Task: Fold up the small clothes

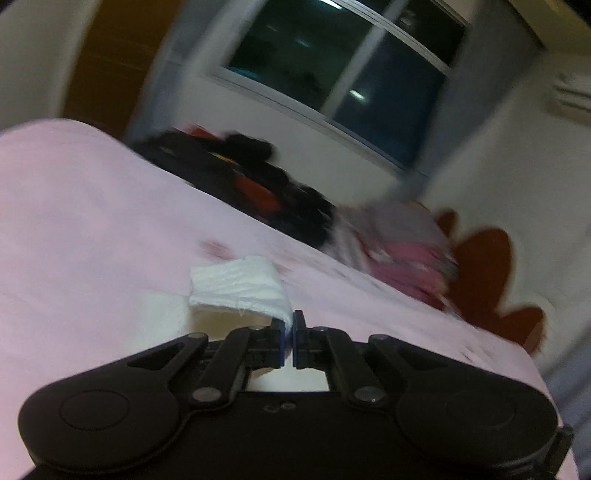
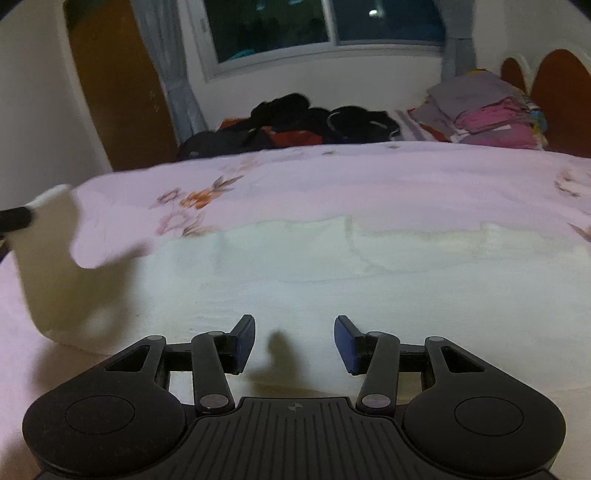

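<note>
A small white garment [image 2: 280, 280] lies spread on the pink bed sheet [image 2: 332, 177]. My left gripper [image 1: 290, 325] is shut on a corner of the white garment [image 1: 240, 282] and holds it lifted off the sheet; the view is blurred. In the right wrist view that lifted corner [image 2: 51, 236] hangs at the far left, pinched by the left gripper's black tip [image 2: 16, 218]. My right gripper [image 2: 294, 341] is open and empty, low over the near part of the garment.
A dark pile of clothes [image 2: 295, 122] lies at the far edge of the bed. A stack of folded grey and pink clothes [image 2: 484, 114] sits at the back right by the red headboard [image 2: 561, 96]. A window [image 2: 325, 22] is behind.
</note>
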